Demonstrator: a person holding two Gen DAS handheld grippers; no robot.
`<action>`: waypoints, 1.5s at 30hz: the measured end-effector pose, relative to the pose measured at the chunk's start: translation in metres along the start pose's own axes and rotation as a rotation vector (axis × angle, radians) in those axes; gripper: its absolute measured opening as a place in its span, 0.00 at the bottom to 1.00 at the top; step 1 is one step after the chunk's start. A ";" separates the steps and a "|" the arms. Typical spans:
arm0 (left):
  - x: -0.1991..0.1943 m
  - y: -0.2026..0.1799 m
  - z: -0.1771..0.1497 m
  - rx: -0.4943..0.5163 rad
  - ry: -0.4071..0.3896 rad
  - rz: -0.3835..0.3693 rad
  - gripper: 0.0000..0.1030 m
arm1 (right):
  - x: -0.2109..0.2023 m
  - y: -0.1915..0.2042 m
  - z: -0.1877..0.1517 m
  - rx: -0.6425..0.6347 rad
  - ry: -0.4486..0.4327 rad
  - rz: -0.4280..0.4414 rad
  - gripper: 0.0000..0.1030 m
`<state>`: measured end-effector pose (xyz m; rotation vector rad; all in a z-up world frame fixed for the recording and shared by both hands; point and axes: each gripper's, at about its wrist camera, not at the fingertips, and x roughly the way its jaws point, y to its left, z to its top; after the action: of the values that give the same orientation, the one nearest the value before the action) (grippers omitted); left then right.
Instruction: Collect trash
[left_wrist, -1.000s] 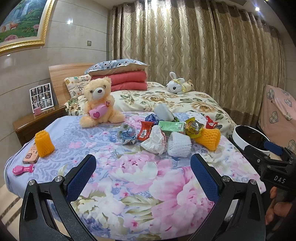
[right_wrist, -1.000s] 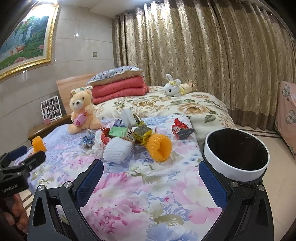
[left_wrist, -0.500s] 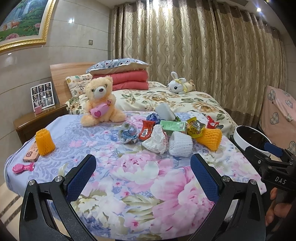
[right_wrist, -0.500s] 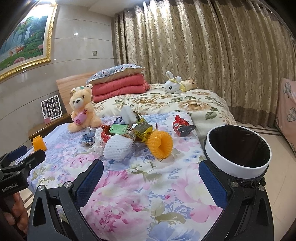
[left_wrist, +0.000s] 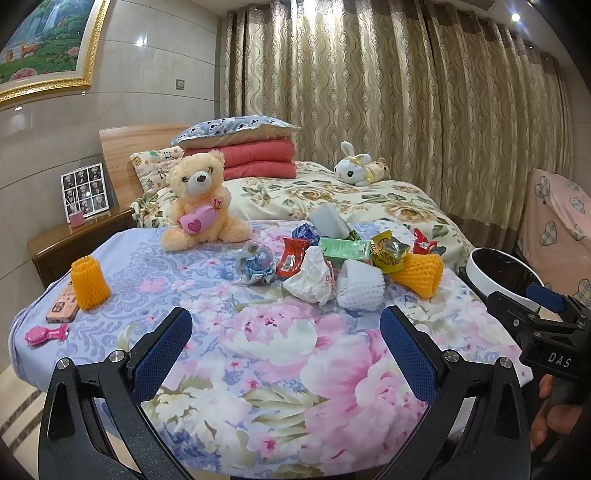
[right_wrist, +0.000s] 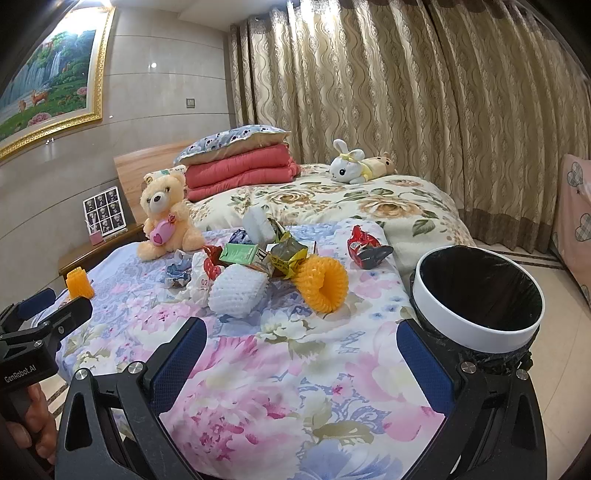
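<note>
A pile of trash lies mid-table on the floral cloth: a white foam net (left_wrist: 360, 284) (right_wrist: 238, 290), an orange foam net (left_wrist: 419, 273) (right_wrist: 325, 282), crumpled white paper (left_wrist: 312, 275), a green carton (left_wrist: 345, 249) (right_wrist: 240, 253), and snack wrappers (left_wrist: 388, 251) (right_wrist: 286, 254). A red wrapper (right_wrist: 365, 245) lies apart. A white trash bin with a black liner (right_wrist: 476, 301) (left_wrist: 498, 273) stands at the table's right edge. My left gripper (left_wrist: 286, 347) is open and empty, short of the pile. My right gripper (right_wrist: 301, 360) is open and empty, near the bin.
A teddy bear (left_wrist: 199, 201) sits at the table's far left. Another orange foam net (left_wrist: 88, 282), a phone (left_wrist: 62, 302) and a pink toy (left_wrist: 46, 334) lie near the left edge. A bed (right_wrist: 351, 199) with pillows and plush toys stands behind, with a nightstand (left_wrist: 74, 240) beside it.
Both grippers have moved slightly forward toward the pile, which looks a little nearer. Both stay open and empty. Nothing on the table has moved.
</note>
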<state>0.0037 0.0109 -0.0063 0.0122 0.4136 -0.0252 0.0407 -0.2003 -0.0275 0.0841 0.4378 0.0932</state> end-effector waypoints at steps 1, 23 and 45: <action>0.000 -0.001 0.000 -0.001 0.000 0.000 1.00 | 0.000 0.000 0.000 0.000 0.000 0.000 1.00; 0.002 0.000 -0.004 0.001 0.011 0.001 1.00 | -0.001 0.003 -0.005 0.005 0.008 0.006 1.00; 0.063 -0.008 -0.001 0.036 0.148 -0.020 1.00 | 0.049 -0.024 0.004 0.074 0.175 0.071 1.00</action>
<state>0.0610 0.0014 -0.0329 0.0453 0.5616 -0.0514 0.0882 -0.2187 -0.0467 0.1651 0.6137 0.1551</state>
